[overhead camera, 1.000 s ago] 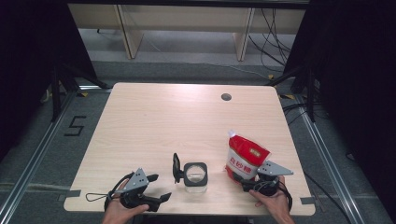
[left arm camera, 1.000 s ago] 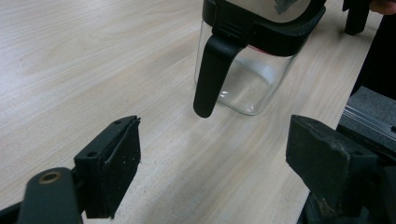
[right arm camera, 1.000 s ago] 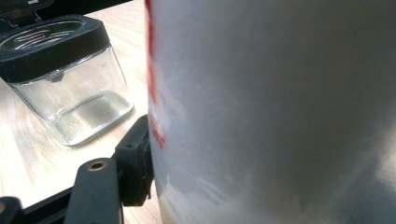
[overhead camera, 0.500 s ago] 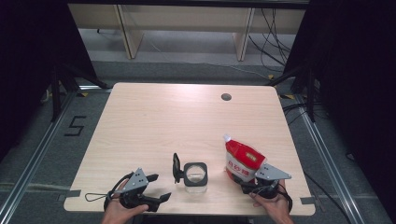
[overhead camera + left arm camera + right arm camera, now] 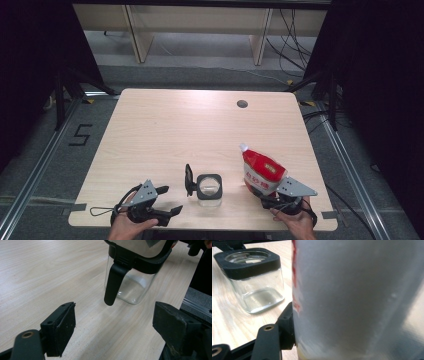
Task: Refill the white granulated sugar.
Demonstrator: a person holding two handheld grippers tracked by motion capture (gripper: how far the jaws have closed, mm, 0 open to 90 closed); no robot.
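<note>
A red and white pouch (image 5: 261,172) with a white cap (image 5: 243,147) leans to the left over the table's near right, and my right gripper (image 5: 267,194) is shut on its lower end. In the right gripper view the pouch (image 5: 357,297) sits between the jaws, with the left finger (image 5: 287,325) pressed against it. A square glass jar (image 5: 209,188) with a black collar stands at the near middle, its black lid (image 5: 189,180) flipped up on the left side. My left gripper (image 5: 167,210) rests open near the front edge, left of the jar (image 5: 132,287), with nothing between its jaws.
The light wooden table (image 5: 200,125) has a round dark cable hole (image 5: 242,104) at the far right. Dark frames and trailing cables stand around the table on the floor. A person's hands hold both grippers at the table's front edge.
The pouch has tipped further to the left, its cap coming lower and nearer the jar, still in the right gripper. The left gripper and the jar have stayed put.
</note>
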